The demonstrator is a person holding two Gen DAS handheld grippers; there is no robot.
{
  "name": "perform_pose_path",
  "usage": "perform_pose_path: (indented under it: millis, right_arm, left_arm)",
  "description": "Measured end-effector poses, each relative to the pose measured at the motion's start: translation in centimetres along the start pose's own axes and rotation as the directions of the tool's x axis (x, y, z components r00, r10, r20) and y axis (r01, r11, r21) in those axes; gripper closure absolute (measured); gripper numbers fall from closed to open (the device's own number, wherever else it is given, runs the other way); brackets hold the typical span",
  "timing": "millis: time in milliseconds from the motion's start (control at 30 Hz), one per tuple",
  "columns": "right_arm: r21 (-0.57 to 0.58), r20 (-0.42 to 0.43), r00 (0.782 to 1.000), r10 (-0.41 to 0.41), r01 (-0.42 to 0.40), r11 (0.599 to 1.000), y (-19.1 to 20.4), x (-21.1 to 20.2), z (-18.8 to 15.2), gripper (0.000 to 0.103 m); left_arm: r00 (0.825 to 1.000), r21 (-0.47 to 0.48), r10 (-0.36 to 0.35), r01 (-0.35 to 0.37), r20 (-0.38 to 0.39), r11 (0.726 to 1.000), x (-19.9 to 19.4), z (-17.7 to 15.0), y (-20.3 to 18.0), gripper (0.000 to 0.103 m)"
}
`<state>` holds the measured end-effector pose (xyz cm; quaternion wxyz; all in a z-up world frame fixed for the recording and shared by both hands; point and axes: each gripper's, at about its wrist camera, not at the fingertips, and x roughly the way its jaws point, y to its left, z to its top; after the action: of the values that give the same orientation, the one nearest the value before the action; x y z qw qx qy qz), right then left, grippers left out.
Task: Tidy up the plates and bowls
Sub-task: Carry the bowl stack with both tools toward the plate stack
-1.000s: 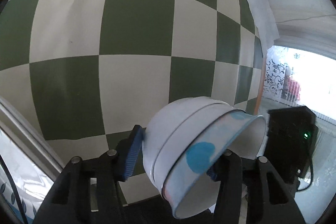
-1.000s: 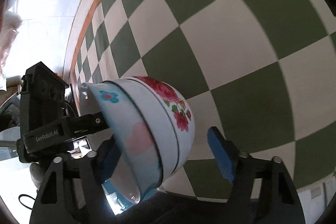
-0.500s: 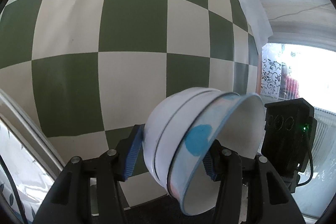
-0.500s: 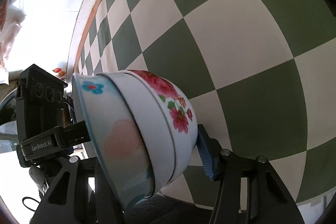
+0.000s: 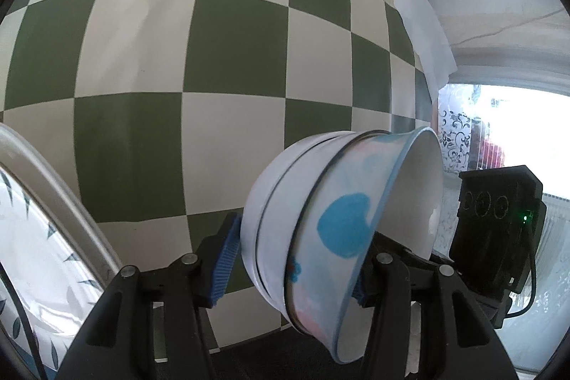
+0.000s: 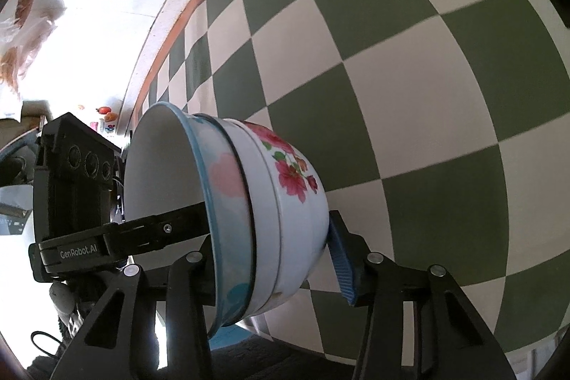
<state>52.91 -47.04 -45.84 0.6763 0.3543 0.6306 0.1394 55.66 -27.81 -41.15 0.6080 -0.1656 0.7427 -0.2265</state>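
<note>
Bowls (image 5: 331, 234) sat nested in a stack of three, tipped on their side and caught between both claws at once. In the left wrist view the left claw (image 5: 292, 259) pinched the stack: its left blue pad (image 5: 225, 259) lay against the base of the outermost white bowl, and its right pad was mostly hidden behind the rim of the innermost bowl, which carried a blue blob and a pale blue edge. The mouth of the stack opened to the right of that claw, toward the black body of the right claw (image 5: 498, 230), which showed just beyond the rim with a small green light.

In the right wrist view the right claw (image 6: 270, 259) gripped the same stack (image 6: 256, 216) from the other side. Its right blue pad (image 6: 340, 266) pressed the base of the outer bowl, painted with pink flowers (image 6: 290, 166); its left finger stood by the blue rim, contact there hidden. The left claw (image 6: 82, 202) reached in from the left of it, one finger passing inside the open mouth.

Behind the stack in both views spread a green and white checkered tabletop (image 5: 142, 59), its orange edge (image 6: 199, 6) far ahead. At the lower left of the left claw lay a plate (image 5: 32, 237) with a small leaf pattern, well apart from the bowls.
</note>
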Motion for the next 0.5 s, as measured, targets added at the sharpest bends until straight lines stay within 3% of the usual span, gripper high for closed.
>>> perform_pose_path:
  millis: [500]
  right_arm:
    - [-0.104,-0.002,1.0,-0.004,0.004,0.995,3.1,-2.3,-0.7,0.055]
  left_arm:
    - [0.997,-0.033,-0.008,0.01,0.074,0.999,-3.8,-0.8,1.2,0.054]
